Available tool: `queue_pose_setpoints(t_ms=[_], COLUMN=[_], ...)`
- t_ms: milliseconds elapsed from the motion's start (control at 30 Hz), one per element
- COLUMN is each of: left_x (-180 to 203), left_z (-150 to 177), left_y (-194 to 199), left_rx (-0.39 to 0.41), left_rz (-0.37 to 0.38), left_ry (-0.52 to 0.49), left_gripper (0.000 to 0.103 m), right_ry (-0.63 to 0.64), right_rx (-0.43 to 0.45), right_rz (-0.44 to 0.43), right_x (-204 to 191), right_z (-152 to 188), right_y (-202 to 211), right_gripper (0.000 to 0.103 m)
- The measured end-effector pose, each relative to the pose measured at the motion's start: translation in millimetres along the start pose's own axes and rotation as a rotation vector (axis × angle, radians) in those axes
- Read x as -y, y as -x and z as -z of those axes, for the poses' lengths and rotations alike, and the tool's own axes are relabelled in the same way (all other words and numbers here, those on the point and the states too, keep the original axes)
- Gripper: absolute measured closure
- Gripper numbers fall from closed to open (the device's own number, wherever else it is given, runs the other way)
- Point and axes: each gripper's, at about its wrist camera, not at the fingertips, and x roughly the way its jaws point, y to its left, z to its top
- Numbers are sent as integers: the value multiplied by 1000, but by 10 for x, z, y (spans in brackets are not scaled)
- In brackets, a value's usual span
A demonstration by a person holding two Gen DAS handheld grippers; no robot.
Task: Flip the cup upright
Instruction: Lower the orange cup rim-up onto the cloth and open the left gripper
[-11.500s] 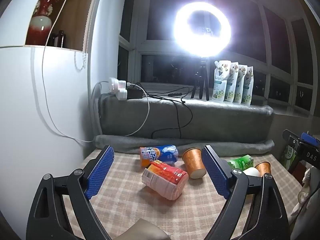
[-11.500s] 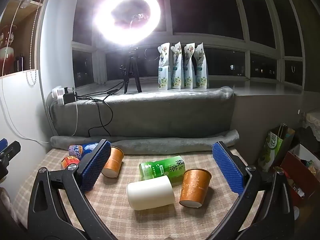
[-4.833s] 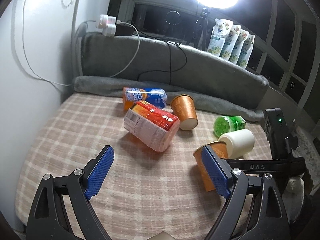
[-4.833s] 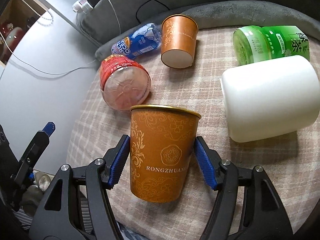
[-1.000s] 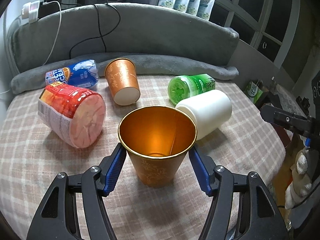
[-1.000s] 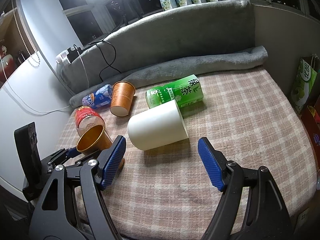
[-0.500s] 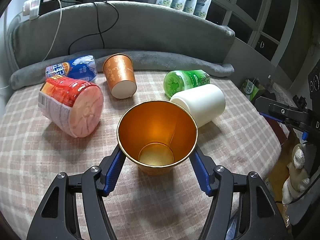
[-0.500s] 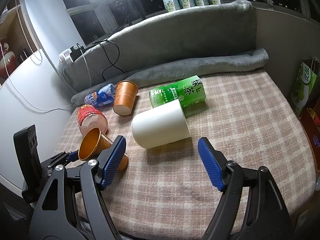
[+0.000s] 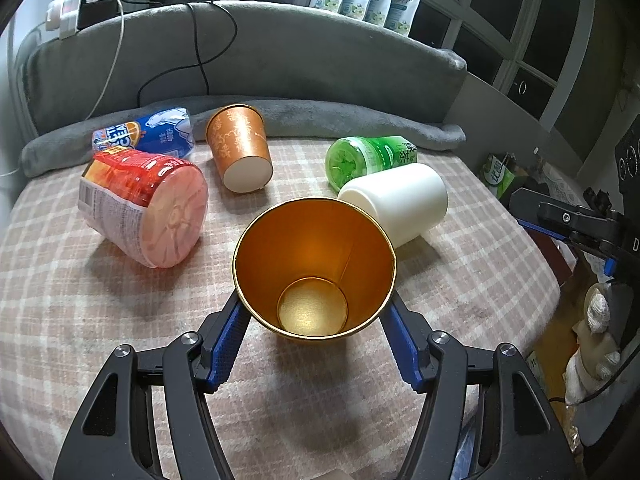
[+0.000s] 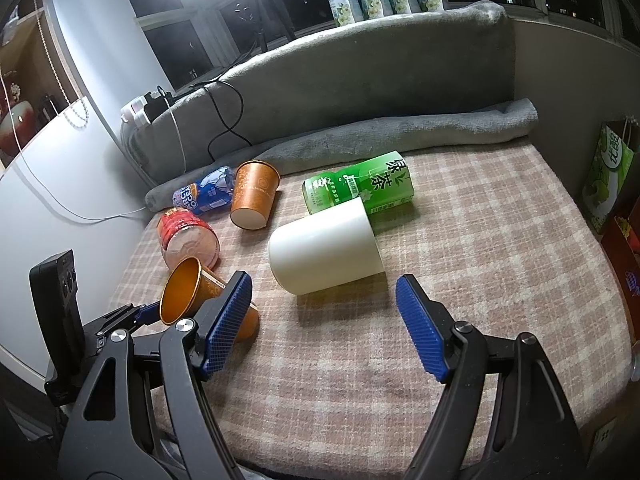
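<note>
My left gripper (image 9: 314, 338) is shut on an orange paper cup (image 9: 314, 268) with a gold inside, mouth tilted up toward the camera. In the right wrist view the same cup (image 10: 188, 294) leans toward the left, its base near the checked cloth (image 10: 460, 240), with the left gripper (image 10: 132, 314) around it. My right gripper (image 10: 324, 326) is open and empty over the cloth, in front of a white cup (image 10: 324, 252) lying on its side. A second orange cup (image 9: 240, 148) lies on its side at the back.
A red-labelled container (image 9: 148, 200), a blue bottle (image 9: 144, 136) and a green tea bottle (image 9: 368, 156) lie on the cloth. A grey rolled blanket (image 9: 320, 116) and padded ledge run along the back. The cloth's right edge drops to boxes (image 10: 608, 176) on the floor.
The left gripper has tipped the orange cup further, so its mouth faces the camera more and its bottom shows. The right gripper has barely moved.
</note>
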Motion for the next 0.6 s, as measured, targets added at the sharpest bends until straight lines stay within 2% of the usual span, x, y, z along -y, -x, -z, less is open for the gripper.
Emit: queue_pose_setpoints(t_ms=[100, 333, 433, 500, 600], left_x=[3, -23, -47, -68, -109], left_z=[17, 66, 75, 70, 47], left_y=[6, 93, 243, 409, 635], left_rx=[-9, -10, 31, 86, 168], left_rz=[11, 11, -1, -27, -60], left_ry=[-2, -2, -4, -6, 8], left_gripper=[33, 32, 32, 32, 32], right_ry=[7, 49, 72, 83, 109], right_rx=[4, 40, 68, 88, 125], right_rz=[1, 36, 60, 71, 98], right_x=[-19, -109, -157, -186, -243], right_z=[0, -30, -51, -67, -80], right_y=[23, 90, 124, 150, 188], right_gripper=[26, 26, 26, 21, 19])
